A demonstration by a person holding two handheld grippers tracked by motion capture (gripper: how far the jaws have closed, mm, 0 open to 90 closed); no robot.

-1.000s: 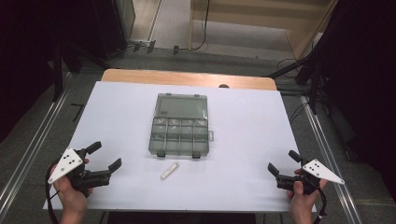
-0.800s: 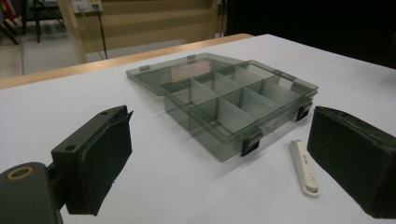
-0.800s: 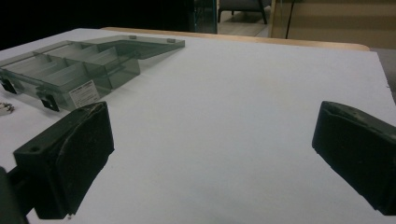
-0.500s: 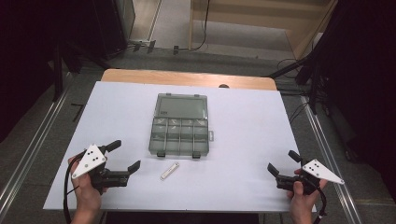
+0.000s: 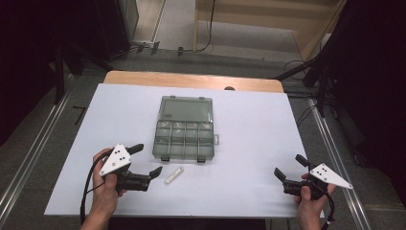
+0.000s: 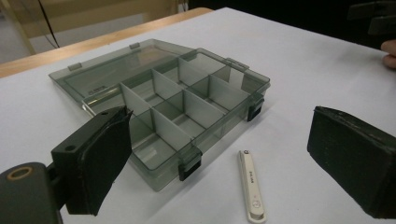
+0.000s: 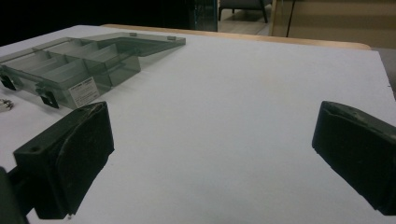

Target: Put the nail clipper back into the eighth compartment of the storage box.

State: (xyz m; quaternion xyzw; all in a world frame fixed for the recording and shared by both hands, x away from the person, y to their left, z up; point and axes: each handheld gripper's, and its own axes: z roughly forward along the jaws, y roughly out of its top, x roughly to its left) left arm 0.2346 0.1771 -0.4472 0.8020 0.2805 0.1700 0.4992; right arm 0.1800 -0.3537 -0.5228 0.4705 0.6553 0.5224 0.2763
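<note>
**On the bench: two open tools, one small stick**

Just ahead of my left tool [image 5: 146, 162], jaws spread wide, I see a small white stick [image 6: 251, 185] lying flat. Beyond it sits an open grey compartment box [image 5: 184, 128]. My right tool [image 5: 290, 167] rests well apart, jaws also wide, holding nothing.

Even overhead light keeps the white worktop [image 5: 249, 143] bright while the surrounding room falls dark. Shadows are faint and soft. All three views look slightly soft and grainy, without strong glare.
</note>
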